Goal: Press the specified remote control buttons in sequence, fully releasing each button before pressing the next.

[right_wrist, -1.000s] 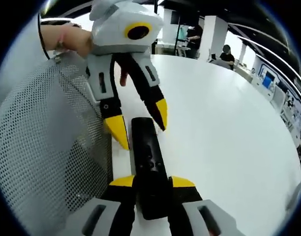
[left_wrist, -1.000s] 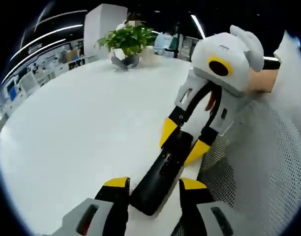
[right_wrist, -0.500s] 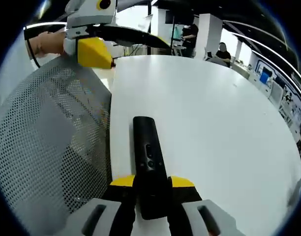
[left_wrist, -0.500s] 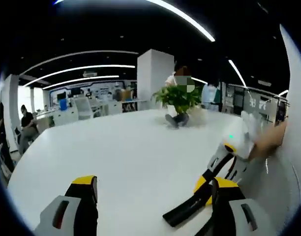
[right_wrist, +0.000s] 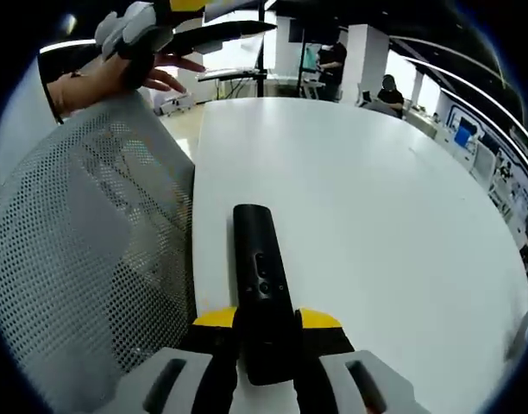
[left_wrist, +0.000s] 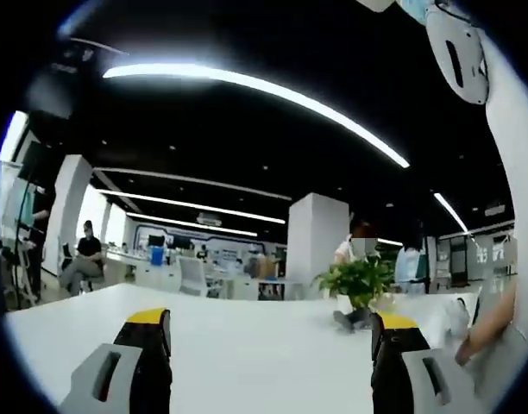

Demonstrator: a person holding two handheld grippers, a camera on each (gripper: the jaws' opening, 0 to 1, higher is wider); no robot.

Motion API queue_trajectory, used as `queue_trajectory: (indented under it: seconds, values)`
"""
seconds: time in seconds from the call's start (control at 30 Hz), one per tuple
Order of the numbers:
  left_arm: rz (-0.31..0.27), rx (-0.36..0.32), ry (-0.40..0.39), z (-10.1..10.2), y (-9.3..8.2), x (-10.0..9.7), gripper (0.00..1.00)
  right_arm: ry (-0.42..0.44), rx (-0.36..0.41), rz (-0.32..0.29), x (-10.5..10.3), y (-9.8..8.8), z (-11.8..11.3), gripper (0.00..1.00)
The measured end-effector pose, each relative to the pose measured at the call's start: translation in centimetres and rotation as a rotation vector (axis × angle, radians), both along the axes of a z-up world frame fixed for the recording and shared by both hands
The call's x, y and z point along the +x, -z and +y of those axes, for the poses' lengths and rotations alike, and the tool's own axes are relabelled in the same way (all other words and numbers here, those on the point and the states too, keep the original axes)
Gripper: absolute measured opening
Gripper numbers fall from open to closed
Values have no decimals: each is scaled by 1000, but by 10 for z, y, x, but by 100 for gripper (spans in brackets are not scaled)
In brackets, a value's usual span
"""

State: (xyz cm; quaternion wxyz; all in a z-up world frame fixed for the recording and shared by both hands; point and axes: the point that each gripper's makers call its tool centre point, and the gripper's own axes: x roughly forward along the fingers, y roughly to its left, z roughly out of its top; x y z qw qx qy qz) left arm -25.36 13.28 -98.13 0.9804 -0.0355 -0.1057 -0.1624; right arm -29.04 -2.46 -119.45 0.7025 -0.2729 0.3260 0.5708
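A black remote control (right_wrist: 259, 274) lies lengthwise on the white table (right_wrist: 376, 224), its buttons facing up. My right gripper (right_wrist: 266, 321) is shut on its near end, with a yellow tip on each side. My left gripper (left_wrist: 271, 341) is open with nothing between its yellow-tipped fingers (left_wrist: 148, 321), and it points upward over the far table toward the ceiling. In the right gripper view a hand (right_wrist: 117, 73) holds that left gripper high at the upper left, well away from the remote.
A grey mesh chair back (right_wrist: 74, 259) stands close along the left of the remote. A potted plant (left_wrist: 359, 280) sits on the far side of the table. People sit at desks in the background. The table is bare to the right of the remote.
My left gripper has lifted away from the remote, opened wide, and tilted up toward the ceiling. The right gripper and the remote have stayed put.
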Motion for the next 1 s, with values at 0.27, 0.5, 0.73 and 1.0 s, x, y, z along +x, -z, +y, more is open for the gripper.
queue_trajectory:
  seconds: [0.27,0.5,0.73,1.0]
  values:
    - [195,-26,-38,16,39,-2,100,-6,-30,7,0,0,1,22]
    - [214,17,-47,16,44,-1,100,-26,-43,45,1,-1,0,22]
    - [221,21,-50,17,45,-1,100,-61,-68,49,6,-1,0,22]
    - [233,28,-46,16,47,-2,100,-74,-88,39,27,0,-1,22]
